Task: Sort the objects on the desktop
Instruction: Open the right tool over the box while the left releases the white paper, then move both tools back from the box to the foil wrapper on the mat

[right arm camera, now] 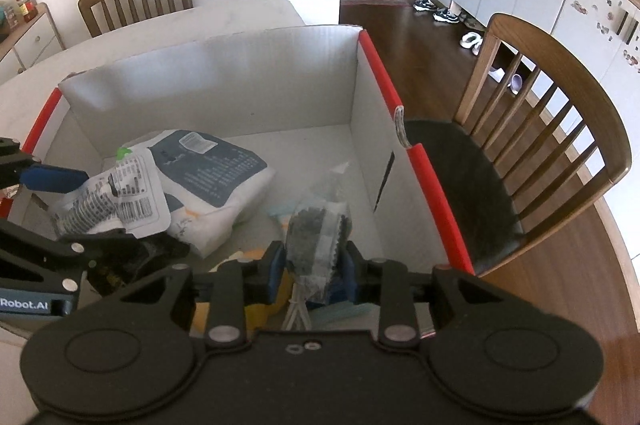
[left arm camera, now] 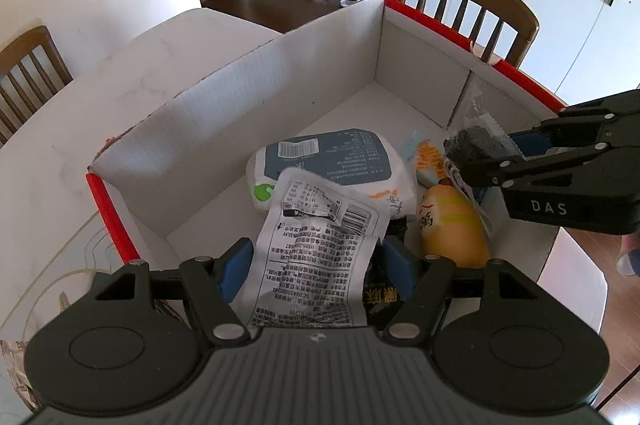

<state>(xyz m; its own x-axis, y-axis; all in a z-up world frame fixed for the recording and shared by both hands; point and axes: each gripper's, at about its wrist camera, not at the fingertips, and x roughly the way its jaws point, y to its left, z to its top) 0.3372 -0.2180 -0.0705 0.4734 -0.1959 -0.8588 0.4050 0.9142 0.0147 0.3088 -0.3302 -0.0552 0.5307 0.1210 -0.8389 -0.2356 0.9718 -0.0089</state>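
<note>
Cardboard box (right arm camera: 280, 73) fills mid-frame, both loads over it for dropping: left gripper (left arm camera: 316, 265), jaws wide, holds a printed white packet (left arm camera: 316, 245); right gripper (right arm camera: 310, 271) barely pinches a dark-grained clear packet (right arm camera: 316, 237); next, let go.

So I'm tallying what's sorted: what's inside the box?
In the box: a large white pouch, a yellow packet, pale wrappers. Whatever lies beneath them is covered.
</note>
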